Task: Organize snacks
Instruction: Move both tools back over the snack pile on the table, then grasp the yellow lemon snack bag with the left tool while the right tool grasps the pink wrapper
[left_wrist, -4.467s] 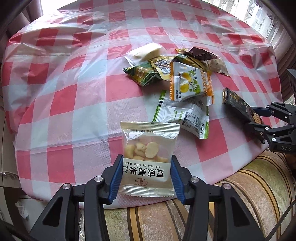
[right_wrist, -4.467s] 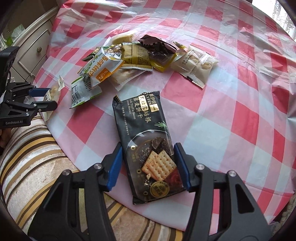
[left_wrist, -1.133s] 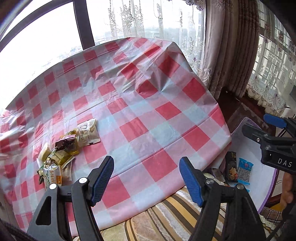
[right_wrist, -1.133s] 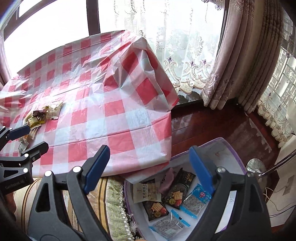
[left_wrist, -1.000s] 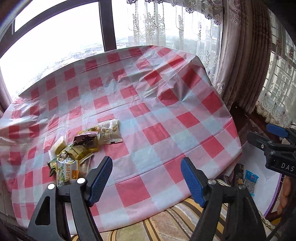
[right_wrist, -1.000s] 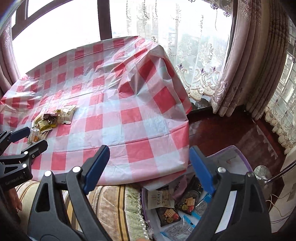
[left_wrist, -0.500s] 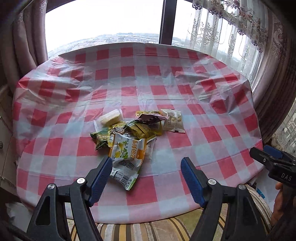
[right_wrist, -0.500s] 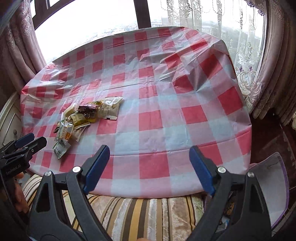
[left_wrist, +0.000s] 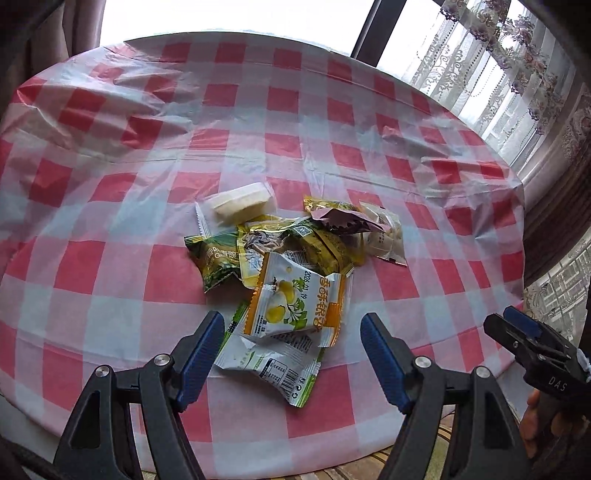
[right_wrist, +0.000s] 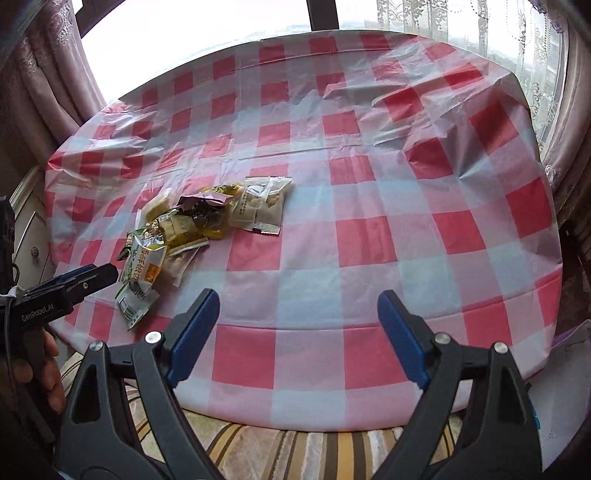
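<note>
- On my left, the left tool (left_wrist: 291, 350) stands released, blue pads wide apart with nothing gripped; it hangs over the near edge of the tabletop (left_wrist: 110, 258), which wears a red and white checked cloth.
- Between and just beyond its pads, in its own camera, lies the nearest part of the snack pile (left_wrist: 288, 258): an orange and white packet with a yellow fruit picture (left_wrist: 299, 306) resting on top of a white and green packet (left_wrist: 273, 360) that reaches closest to me.
- Further in, from the left of the pile: a dark green packet (left_wrist: 212, 260), a clear packet with a pale block inside (left_wrist: 240, 203) behind it, crumpled yellow-green wrappers (left_wrist: 295, 243) in the middle, a maroon wrapper (left_wrist: 340, 219) on top, and a clear packet of pale pieces (left_wrist: 384, 236) at the right end. They overlap and touch one another.
- At the right edge of the left camera I see the right tool (left_wrist: 517, 336) side-on, a hand (left_wrist: 543, 421) under it.
- The right tool's own camera shows its pads standing wide and released, nothing between them, over bare cloth at the near rim; the pile sits well off to its left.
- Below the tabletop edge runs a striped cushion (right_wrist: 295, 450).
</note>
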